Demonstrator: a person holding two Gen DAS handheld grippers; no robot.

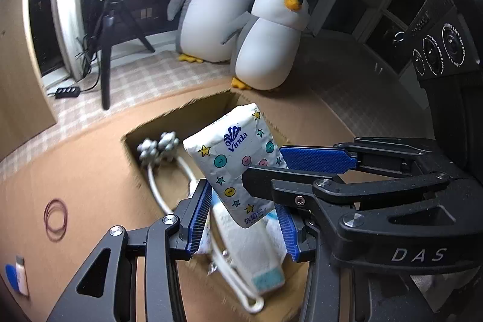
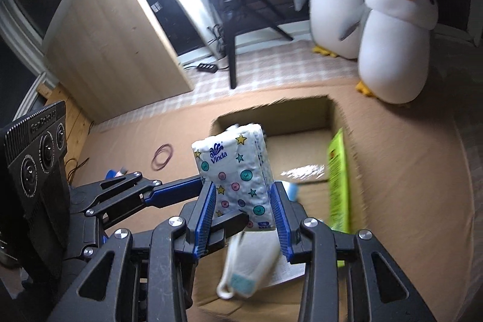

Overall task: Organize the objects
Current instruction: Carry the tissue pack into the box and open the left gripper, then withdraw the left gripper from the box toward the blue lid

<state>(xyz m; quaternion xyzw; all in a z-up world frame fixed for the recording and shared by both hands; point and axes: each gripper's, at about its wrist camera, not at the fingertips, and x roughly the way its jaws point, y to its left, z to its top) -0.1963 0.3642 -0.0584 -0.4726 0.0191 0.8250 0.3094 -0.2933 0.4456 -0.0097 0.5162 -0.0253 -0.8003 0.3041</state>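
Held: a tissue pack (image 2: 238, 177) hangs above the open box (image 2: 329, 110), both tongs near its lower end.
Right tongs (image 2: 244, 213): clenched on the pack's sides.
Left tongs (image 1: 244, 219): pads straddle the pack; contact cannot be told.
Done: a massager (image 1: 158, 148), a white pouch (image 2: 250, 264) and a green packet (image 2: 338, 180) lie inside.
Left: rubber bands (image 1: 55, 219) and a small blue item (image 1: 15, 276) lie on the cardboard at left, outside the box; the pack seems bound for the box.
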